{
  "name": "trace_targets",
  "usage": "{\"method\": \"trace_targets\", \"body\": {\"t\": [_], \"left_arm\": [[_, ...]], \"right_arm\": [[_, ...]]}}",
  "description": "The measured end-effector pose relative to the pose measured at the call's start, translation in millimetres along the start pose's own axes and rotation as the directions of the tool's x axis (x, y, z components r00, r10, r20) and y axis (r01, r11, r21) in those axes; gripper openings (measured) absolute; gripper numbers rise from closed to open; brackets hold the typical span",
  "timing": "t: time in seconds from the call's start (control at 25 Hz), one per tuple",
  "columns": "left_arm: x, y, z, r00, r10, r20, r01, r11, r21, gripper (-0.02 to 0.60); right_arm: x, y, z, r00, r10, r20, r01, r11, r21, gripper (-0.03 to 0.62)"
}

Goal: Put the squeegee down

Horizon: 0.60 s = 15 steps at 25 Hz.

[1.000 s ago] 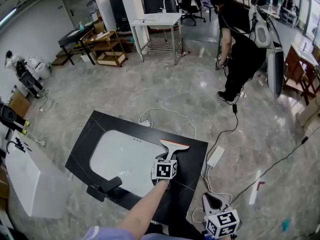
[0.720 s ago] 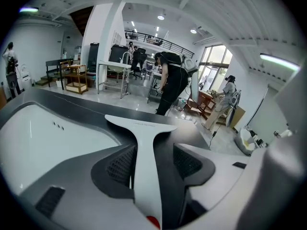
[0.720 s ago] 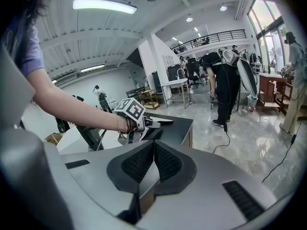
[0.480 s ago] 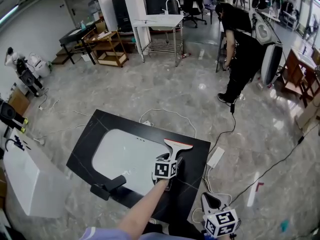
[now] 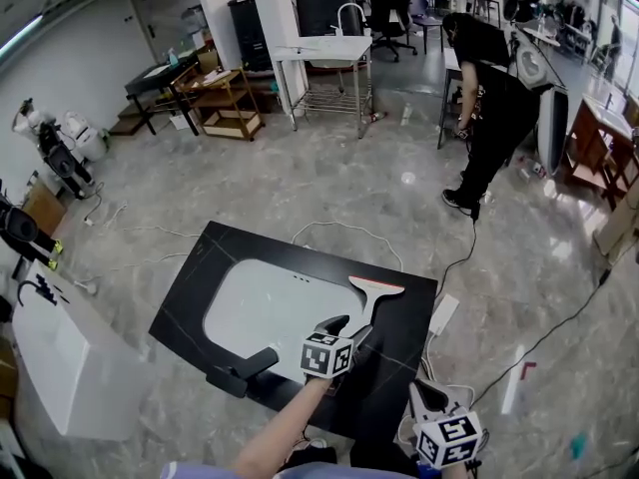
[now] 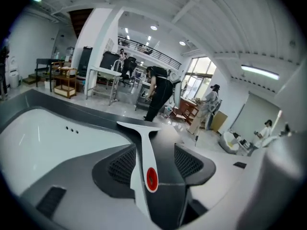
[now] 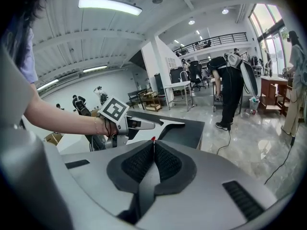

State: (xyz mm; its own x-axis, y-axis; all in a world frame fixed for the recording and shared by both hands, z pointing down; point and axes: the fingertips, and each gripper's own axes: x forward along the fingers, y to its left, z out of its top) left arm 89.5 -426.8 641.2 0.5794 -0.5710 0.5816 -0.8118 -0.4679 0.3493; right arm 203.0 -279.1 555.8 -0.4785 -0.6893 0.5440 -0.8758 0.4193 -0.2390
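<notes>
The white squeegee [image 5: 371, 293] with an orange-edged blade lies flat on the black countertop [image 5: 399, 352], beside its white basin [image 5: 265, 312]. My left gripper [image 5: 346, 329] hovers just behind the handle end. Its jaws have just opened and stand open. In the left gripper view the squeegee [image 6: 143, 150] runs away from me along the gap of that gripper [image 6: 154, 150], below the pads, and neither pad touches it. My right gripper [image 5: 424, 399] is low at the right, off the counter. It [image 7: 153, 143] is shut on nothing and looks toward the squeegee [image 7: 171, 123] and the left gripper [image 7: 140, 124].
A black clamp-like part [image 5: 240, 372] sticks out at the counter's front edge. A white cabinet [image 5: 60, 357] stands at the left. Cables [image 5: 469, 257] and a white power strip [image 5: 440, 314] lie on the floor to the right. A person in black [image 5: 489, 98] bends over beyond.
The left gripper let go of the squeegee handle, opened, and drew back and up. The squeegee stays on the counter. The right gripper shifted slightly.
</notes>
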Motion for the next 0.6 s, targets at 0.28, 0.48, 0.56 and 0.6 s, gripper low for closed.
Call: {"method": "trace_targets", "body": {"t": [0.28,0.48,0.56,0.6], "left_arm": [[-59.3,-36.7,-29.8,0.994,-0.103,-0.038,0.109,0.968,0.226,0.259],[-110.1,-54.2,-37.2,0.986,-0.169,0.009,0.162,0.958,0.237,0.229],[-128.9,-56.4,-43.1,0.982,-0.185,0.02,0.176,0.958,0.226,0.221],[-138.2,-57.2,-46.4,0.982,-0.189,0.022,0.179,0.956,0.232,0.219]], "right_arm": [[0.7,31.4,-1.4,1.0,-0.009,0.017,0.009,1.0,-0.005,0.018],[-1.0,54.1,-1.7,0.999,-0.018,0.028,0.018,1.0,-0.012,0.018],[-1.7,63.5,-3.5,0.999,-0.021,0.032,0.022,1.0,-0.016,0.018],[-2.0,68.7,-4.5,0.999,-0.023,0.034,0.024,1.0,-0.018,0.018]]}}
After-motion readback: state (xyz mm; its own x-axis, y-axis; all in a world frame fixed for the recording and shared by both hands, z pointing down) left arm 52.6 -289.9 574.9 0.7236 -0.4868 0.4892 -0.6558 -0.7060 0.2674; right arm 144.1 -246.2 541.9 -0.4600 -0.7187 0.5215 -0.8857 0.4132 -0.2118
